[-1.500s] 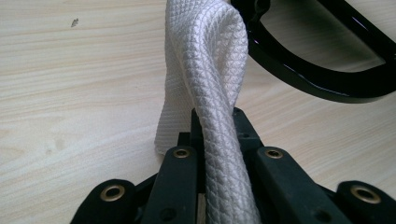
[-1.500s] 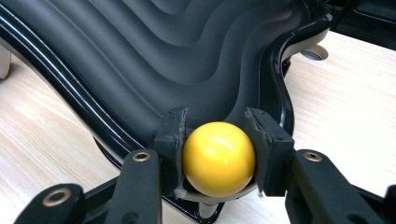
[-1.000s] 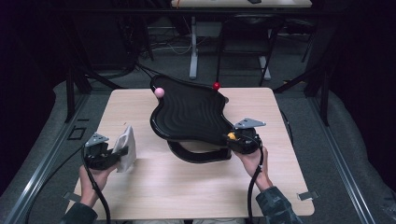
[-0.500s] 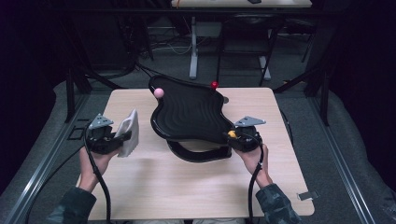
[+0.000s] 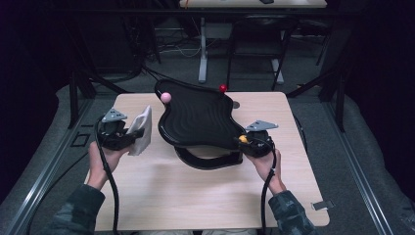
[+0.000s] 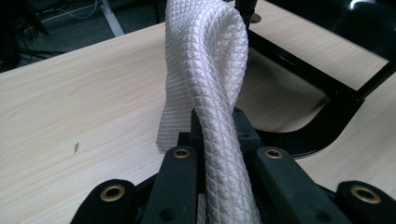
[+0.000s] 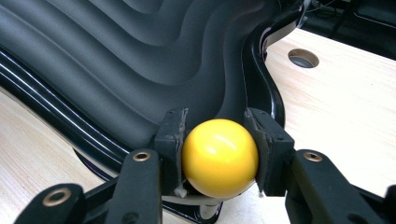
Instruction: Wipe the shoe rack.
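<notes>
The white waffle-weave cloth (image 6: 205,88) sits left of centre in the high view, pinched in the left tongs (image 5: 131,134), whose jaws are closed tight on a fold of it; the free end droops over above the desk (image 5: 195,196). In the left gripper view the cloth rises up the middle of the frame. Just right of it stands the black ridged tray (image 5: 198,120) on its curved stand, mid-frame. At the tray's lower right rim the right tongs (image 7: 219,156) clamp a yellow ball (image 7: 219,156). A pink ball (image 5: 165,97) and a red ball (image 5: 223,88) sit on the tray's upper rim.
</notes>
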Demonstrator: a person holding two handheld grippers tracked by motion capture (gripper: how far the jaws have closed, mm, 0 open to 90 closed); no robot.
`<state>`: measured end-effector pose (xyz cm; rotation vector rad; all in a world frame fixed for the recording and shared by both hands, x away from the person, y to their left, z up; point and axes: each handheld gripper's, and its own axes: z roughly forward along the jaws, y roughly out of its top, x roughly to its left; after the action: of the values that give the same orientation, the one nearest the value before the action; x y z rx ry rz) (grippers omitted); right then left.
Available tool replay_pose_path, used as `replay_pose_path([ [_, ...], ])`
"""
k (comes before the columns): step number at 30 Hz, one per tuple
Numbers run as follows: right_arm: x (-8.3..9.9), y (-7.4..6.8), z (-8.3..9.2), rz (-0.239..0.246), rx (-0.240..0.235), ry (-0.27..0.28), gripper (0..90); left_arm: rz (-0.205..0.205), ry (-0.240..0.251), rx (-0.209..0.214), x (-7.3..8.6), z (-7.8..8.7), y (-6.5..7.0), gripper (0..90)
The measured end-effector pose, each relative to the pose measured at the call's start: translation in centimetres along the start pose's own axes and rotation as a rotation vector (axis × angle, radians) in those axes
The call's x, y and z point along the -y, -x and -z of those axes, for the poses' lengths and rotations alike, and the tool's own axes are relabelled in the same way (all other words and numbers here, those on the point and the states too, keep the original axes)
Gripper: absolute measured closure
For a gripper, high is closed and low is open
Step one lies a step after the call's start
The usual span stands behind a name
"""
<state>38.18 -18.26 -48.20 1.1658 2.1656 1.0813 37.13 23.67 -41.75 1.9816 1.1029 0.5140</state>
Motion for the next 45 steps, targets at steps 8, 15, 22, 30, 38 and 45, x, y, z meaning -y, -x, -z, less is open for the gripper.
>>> replay_pose_path([
  [8, 0.1, 0.0, -0.1, -0.008, 0.001, 0.007, 59.6, -0.007, -0.005, 0.001, -0.6, 0.0, -0.1, 82.8],
  [15, 0.1, 0.0, -0.1, -0.008, -0.003, 0.009, 59.6, -0.012, -0.009, 0.004, -1.0, 0.1, -0.1, 82.8],
  [22, 0.0, 0.0, -0.1, -0.001, -0.006, 0.005, 59.7, -0.018, -0.010, 0.009, -2.2, 0.1, 0.1, 82.9],
  [30, -0.1, 0.1, -0.2, 0.004, 0.000, 0.009, 59.7, -0.059, -0.016, 0.025, -3.6, -0.1, 0.8, 83.0],
  [38, -0.1, 0.0, -0.3, 0.002, 0.007, 0.014, 59.6, -0.077, -0.030, 0.036, -4.6, -1.2, 1.5, 83.0],
  [45, 0.0, 0.0, -0.3, 0.001, 0.008, 0.014, 59.6, -0.104, -0.029, 0.052, -4.3, -0.9, 2.0, 83.0],
])
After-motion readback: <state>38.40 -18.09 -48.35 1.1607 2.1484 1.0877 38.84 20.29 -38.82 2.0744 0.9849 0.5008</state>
